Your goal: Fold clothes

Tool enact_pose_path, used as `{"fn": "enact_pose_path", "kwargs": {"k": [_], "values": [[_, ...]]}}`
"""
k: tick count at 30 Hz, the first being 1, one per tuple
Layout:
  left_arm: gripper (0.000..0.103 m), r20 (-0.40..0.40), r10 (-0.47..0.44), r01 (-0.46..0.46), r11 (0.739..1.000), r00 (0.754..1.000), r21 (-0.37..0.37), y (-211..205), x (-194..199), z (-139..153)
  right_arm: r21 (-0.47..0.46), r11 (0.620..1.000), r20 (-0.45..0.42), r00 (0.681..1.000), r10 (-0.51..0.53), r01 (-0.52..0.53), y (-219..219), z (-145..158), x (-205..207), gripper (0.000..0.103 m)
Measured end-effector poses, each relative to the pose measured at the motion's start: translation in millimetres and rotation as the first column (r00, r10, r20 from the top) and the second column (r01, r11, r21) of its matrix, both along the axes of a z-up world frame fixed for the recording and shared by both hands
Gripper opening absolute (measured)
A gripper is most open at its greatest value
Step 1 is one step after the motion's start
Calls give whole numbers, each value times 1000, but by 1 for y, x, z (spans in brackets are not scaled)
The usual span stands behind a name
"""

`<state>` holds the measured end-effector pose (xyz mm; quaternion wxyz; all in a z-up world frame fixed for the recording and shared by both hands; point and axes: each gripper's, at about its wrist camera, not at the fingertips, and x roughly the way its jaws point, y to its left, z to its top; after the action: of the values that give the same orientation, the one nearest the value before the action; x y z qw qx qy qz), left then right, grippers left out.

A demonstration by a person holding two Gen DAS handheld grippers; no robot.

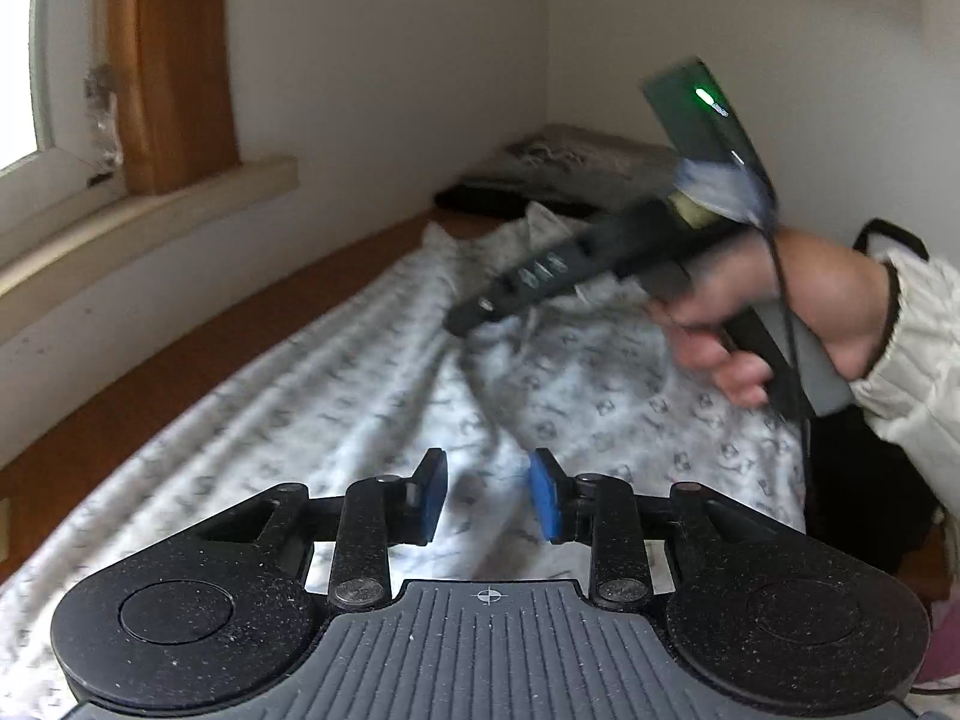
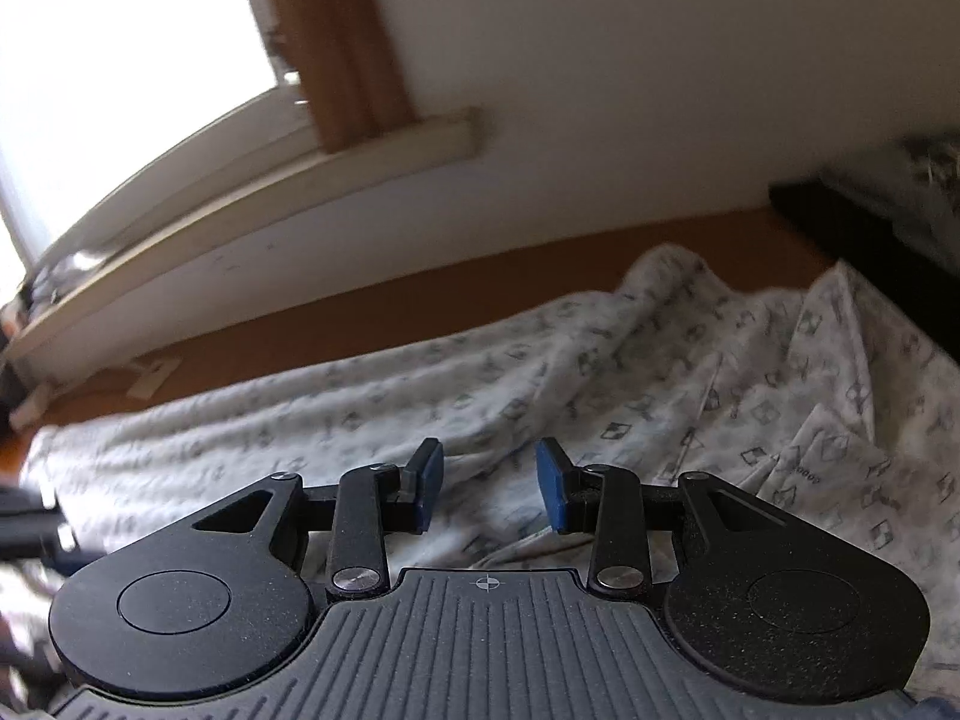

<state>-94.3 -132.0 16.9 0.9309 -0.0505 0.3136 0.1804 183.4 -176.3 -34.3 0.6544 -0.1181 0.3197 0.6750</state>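
The garment (image 1: pixel 372 360) lies spread on the table (image 1: pixel 180 372), along the wall under the sill (image 1: pixel 150 228). Behind it sits a stack (image 1: pixel 570 162) in the corner.

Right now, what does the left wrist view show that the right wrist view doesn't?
Only the left wrist view shows the person's hand holding the right gripper's handle, with its green light, and the open left gripper. Only the right wrist view shows the open right gripper close up and a white object on the brown surface. Both show the patterned garment, spread and wrinkled, the windowsill and the brown curtain.
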Motion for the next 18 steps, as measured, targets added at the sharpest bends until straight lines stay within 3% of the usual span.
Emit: {"fn": "enact_pose_path", "kwargs": {"k": [2, 3, 4, 5, 6, 7, 8, 12, 18], "values": [[30, -1, 0, 0, 1000, 1000, 2, 1, 1, -5, -13, 1000, -10, 1000, -16, 16, 7, -1, 3, 38], [13, 5, -12, 12, 1000, 1000, 9, 0, 1, -6, -19, 1000, -15, 1000, -25, 24, 10, -2, 4, 38], [4, 10, -16, 16, 1000, 1000, 13, 0, 0, -6, -25, 999, -20, 999, -33, 32, 14, -2, 5, 37], [3, 18, -16, 15, 1000, 1000, 26, -2, -2, -6, -28, 999, -19, 999, -45, 45, 16, -3, 7, 36], [3, 36, -29, 28, 999, 999, 34, -5, -6, -3, -29, 998, -17, 998, -59, 58, 17, -3, 9, 30], [3, 43, -50, 49, 999, 998, 19, -6, -9, -1, -31, 997, -15, 997, -72, 72, 19, -4, 11, 15], [3, 57, -51, 51, 999, 997, 8, -6, -11, 0, -32, 996, -13, 996, -83, 83, 20, -5, 13, 12], [2, 67, -37, 40, 998, 997, -44, 0, -16, -4, -20, 995, -62, 993, -97, 96, 19, -9, 24, 10], [3, 64, -44, 47, 998, 997, -48, 2, -15, -4, 21, 997, -71, 994, -79, 81, 8, 1, 20, 12]]}}
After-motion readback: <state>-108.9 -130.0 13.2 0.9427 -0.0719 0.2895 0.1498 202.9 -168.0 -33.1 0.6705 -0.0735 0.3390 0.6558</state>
